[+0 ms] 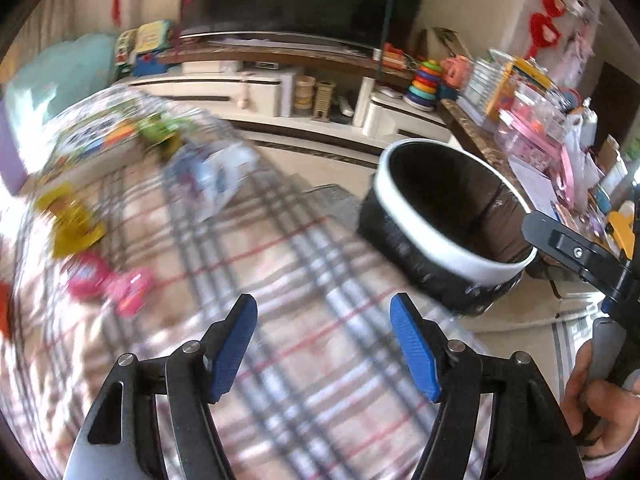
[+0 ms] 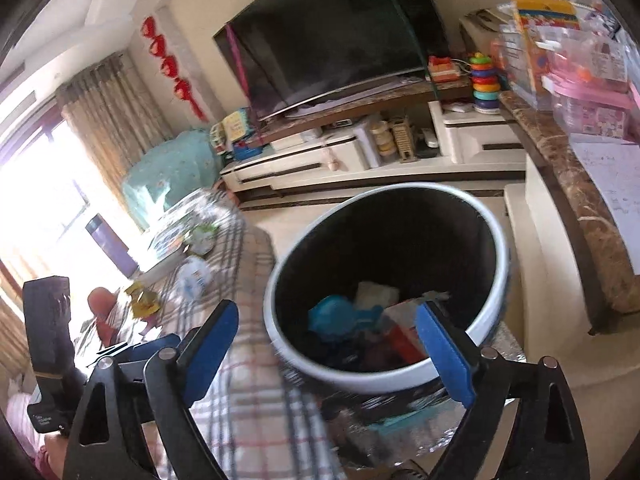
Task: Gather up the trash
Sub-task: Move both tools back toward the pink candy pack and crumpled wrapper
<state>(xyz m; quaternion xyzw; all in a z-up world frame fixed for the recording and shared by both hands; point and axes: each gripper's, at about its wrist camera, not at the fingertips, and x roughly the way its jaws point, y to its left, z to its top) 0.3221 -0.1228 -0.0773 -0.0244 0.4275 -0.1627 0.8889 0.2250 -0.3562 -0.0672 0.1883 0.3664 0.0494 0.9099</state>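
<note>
My left gripper (image 1: 324, 304) hangs open over a plaid tablecloth (image 1: 280, 248), nothing between its blue pads. Blurred litter lies at the cloth's left side: a yellow wrapper (image 1: 72, 220), pink wrappers (image 1: 108, 284) and a white and blue packet (image 1: 216, 176). A black trash bin (image 1: 440, 256) with a white rim stands off the table's right edge. In the right wrist view my right gripper (image 2: 326, 312) is open wide above the trash bin (image 2: 360, 380) and holds nothing. Inside the bin lie a blue piece (image 2: 340, 316), a white piece (image 2: 376, 292) and a red one (image 2: 404, 340).
A marble counter (image 2: 568, 184) crowded with boxes and pink containers runs along the right of the bin. Behind stand a TV (image 2: 332, 32), a low white cabinet (image 2: 360, 160) and stacking rings (image 2: 484, 80). A person's hand (image 1: 600, 408) grips the right tool's handle.
</note>
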